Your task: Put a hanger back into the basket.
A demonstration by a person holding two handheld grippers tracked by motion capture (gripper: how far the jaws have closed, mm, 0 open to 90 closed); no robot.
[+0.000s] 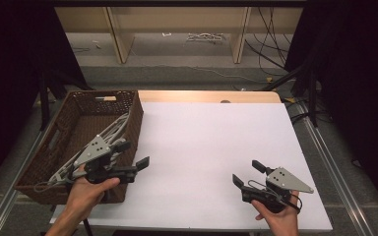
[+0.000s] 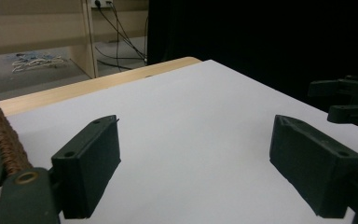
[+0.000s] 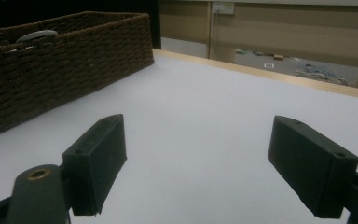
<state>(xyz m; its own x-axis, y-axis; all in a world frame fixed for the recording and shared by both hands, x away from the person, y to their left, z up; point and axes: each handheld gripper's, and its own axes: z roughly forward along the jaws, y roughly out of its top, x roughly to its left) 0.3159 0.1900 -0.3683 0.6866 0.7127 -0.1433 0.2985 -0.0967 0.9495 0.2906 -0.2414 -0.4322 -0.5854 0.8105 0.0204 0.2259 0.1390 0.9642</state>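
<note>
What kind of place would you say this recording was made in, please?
Probably a lab or workshop set up for recording: a table under a white sheet, a wicker basket of grey cables, black curtains on both sides, and loose cables on the floor beyond by wooden shelving.

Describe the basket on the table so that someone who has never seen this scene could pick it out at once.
Start from the white table top that fills the middle of the high view. At its left edge, next to the left gripper, stands the basket: long, rectangular, woven of dark brown wicker, with grey cables lying inside. It is the one woven, brown container on the table.
</note>
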